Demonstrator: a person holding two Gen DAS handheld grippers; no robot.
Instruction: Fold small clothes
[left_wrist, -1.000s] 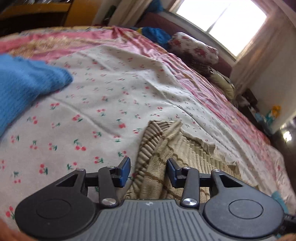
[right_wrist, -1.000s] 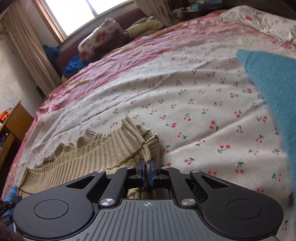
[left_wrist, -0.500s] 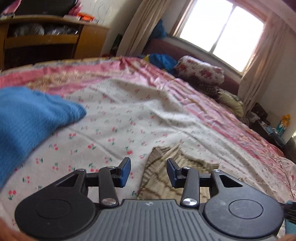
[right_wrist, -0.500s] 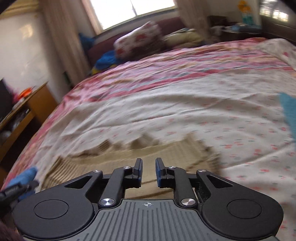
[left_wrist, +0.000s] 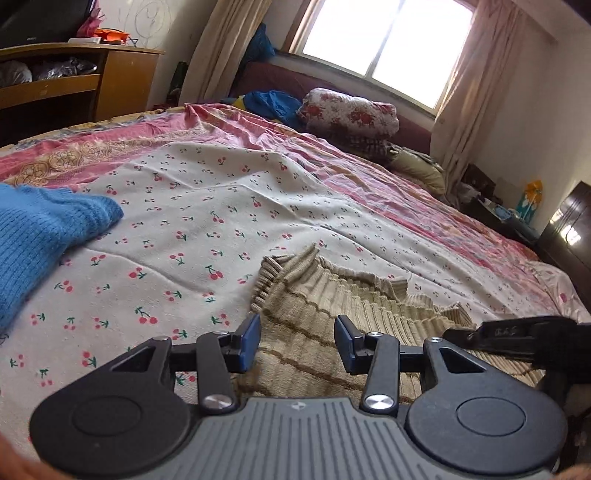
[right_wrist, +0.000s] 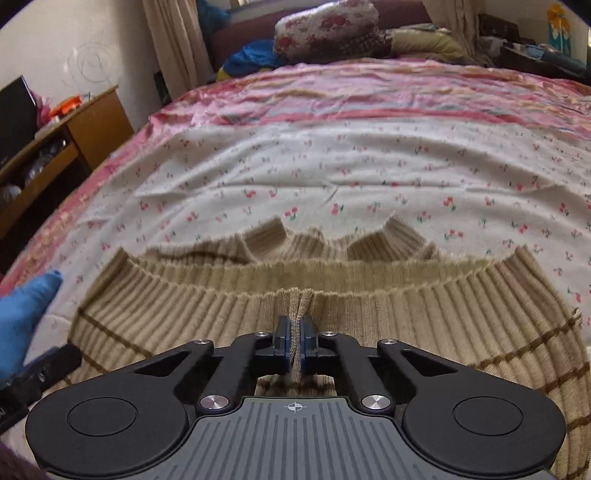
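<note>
A beige ribbed sweater with brown stripes lies spread flat on the cherry-print sheet. My right gripper is shut on a pinched-up fold of its knit near the middle of the near edge. In the left wrist view the same sweater lies under and ahead of my left gripper. That gripper hangs open above the sweater's left end, with nothing pressed between its blue pads. A blue knit garment lies to the left on the sheet.
The bed carries a pink patterned cover beyond the sheet. Rolled floral bedding and pillows sit at the far end under the window. A wooden desk stands left of the bed and dark furniture to the right.
The right gripper let go of the sweater's corner, swung sideways along the garment, and closed on a fold at its middle. The left gripper stayed open and tipped up slightly.
</note>
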